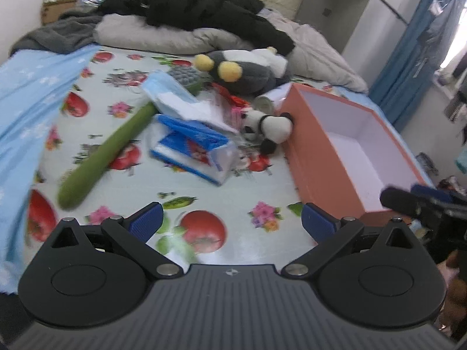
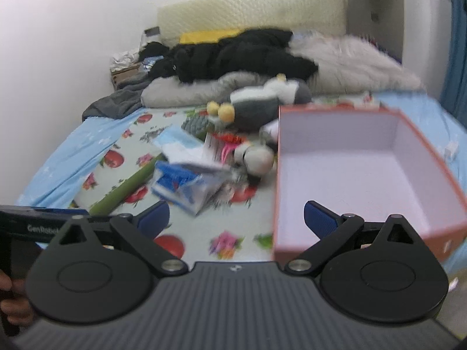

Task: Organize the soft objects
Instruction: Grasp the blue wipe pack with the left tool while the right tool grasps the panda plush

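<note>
An empty orange box with a white inside sits on the right of the bed. Left of it lie a small panda plush, a grey penguin plush with yellow feet, a long green plush stick, a blue tissue pack and a blue-white packet. My left gripper hangs open over the floral sheet, short of the pile. My right gripper is open at the box's near left corner, holding nothing.
Black clothing, grey pillows and a pale quilt fill the head of the bed. A light blue sheet drapes the left side. The other gripper's body shows at the right edge. Blue curtains hang beyond.
</note>
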A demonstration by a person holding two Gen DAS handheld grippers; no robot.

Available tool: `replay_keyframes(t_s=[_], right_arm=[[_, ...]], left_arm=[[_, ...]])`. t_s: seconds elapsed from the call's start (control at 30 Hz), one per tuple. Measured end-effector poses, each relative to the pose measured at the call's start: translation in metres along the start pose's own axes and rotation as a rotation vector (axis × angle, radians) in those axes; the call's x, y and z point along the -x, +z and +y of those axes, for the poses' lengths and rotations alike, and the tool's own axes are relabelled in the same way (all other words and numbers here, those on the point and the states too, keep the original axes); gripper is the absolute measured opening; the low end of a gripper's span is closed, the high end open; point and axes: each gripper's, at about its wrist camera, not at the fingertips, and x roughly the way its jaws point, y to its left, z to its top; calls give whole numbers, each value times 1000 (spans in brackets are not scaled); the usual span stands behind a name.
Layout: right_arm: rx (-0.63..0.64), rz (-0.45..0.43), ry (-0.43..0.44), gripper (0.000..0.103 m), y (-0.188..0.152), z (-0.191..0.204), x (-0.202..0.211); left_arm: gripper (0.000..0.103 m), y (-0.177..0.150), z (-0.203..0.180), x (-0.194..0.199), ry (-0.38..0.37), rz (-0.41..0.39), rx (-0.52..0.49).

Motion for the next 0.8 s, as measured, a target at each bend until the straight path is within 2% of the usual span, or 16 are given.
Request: replay_keyframes(t_s=[0.07, 0.13, 0.27, 0.47, 0.53, 0.57, 0.7, 0.8], right_arm=[[50, -26, -1, 101, 9, -2, -6], [70, -30, 12, 101, 20, -7, -16], [146, 18, 45, 101, 39, -7, -45], [238, 121, 95, 101, 61, 6, -96], [254, 144, 103, 101, 69, 9, -110], [263, 153, 102, 99, 74, 10, -119], [234, 237, 116, 81, 93, 6, -160], [244, 289, 123, 81, 104, 7, -191]], left_arm=[[102, 2, 1, -10, -36, 2, 4], [102, 4, -1, -22, -38, 3, -3], [102, 8, -3, -49, -39, 7, -19], [101, 13, 11, -88, -42, 29, 43], [96, 15, 16, -101, -49, 41, 63], [94, 16, 19, -107, -56, 40, 73], [91, 24, 27, -126, -66, 42, 108], [87, 32, 32, -141, -80, 35, 130]])
